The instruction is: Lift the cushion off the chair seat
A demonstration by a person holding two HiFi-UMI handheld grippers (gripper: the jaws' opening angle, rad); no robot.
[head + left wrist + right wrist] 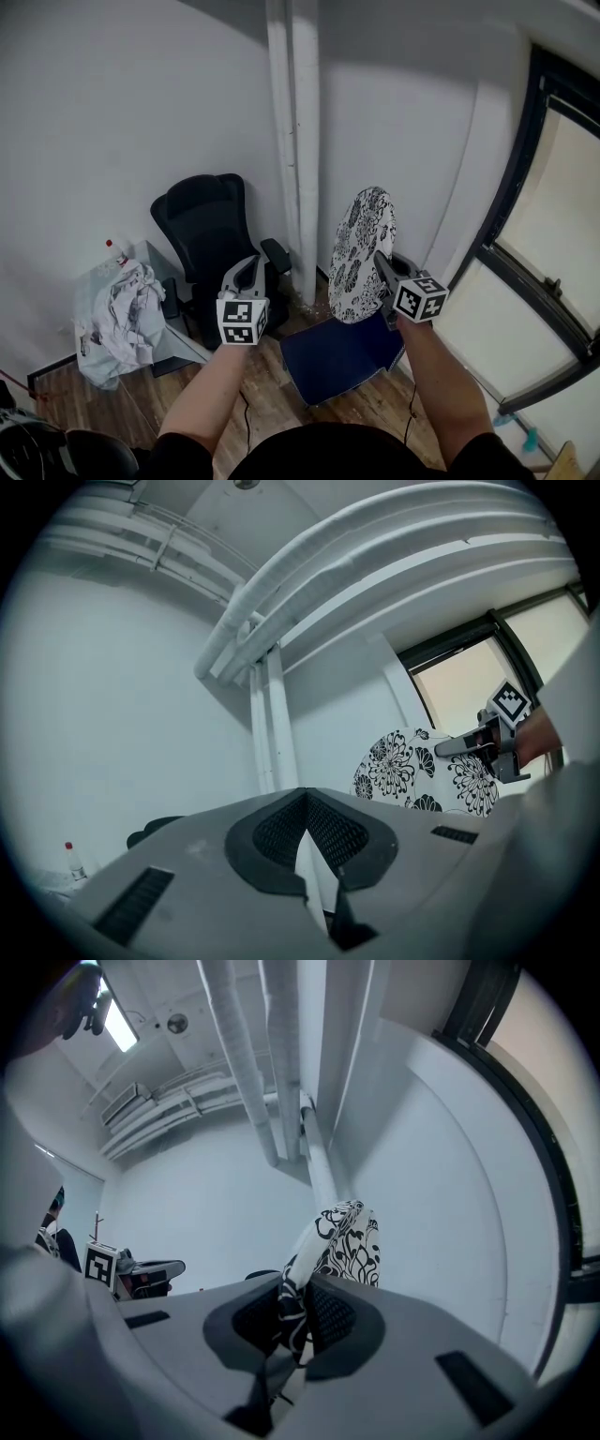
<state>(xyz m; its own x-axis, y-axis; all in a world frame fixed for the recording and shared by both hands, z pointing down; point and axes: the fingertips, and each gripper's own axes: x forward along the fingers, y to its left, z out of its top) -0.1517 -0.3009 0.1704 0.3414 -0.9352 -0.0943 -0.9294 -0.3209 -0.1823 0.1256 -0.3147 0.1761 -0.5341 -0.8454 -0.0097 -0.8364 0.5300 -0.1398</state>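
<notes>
The cushion [361, 246] is round and white with a black flower print. It stands on edge in the air above the blue chair seat [337, 361], clear of it. My right gripper [382, 269] is shut on its right rim, and in the right gripper view the cushion [352, 1241] edge runs between the pads [323, 1312]. My left gripper [251, 269] hangs left of the cushion, apart from it, shut with nothing in it [302, 797]. The left gripper view shows the cushion [403, 772] at the right with the right gripper [469, 745] on it.
A black office chair [208, 234] stands against the wall to the left. Further left, a low table holds a crumpled white bag [122, 317] and a bottle [114, 251]. White pipes [292, 141] run up the wall behind the cushion. A dark window frame [525, 234] lines the right side.
</notes>
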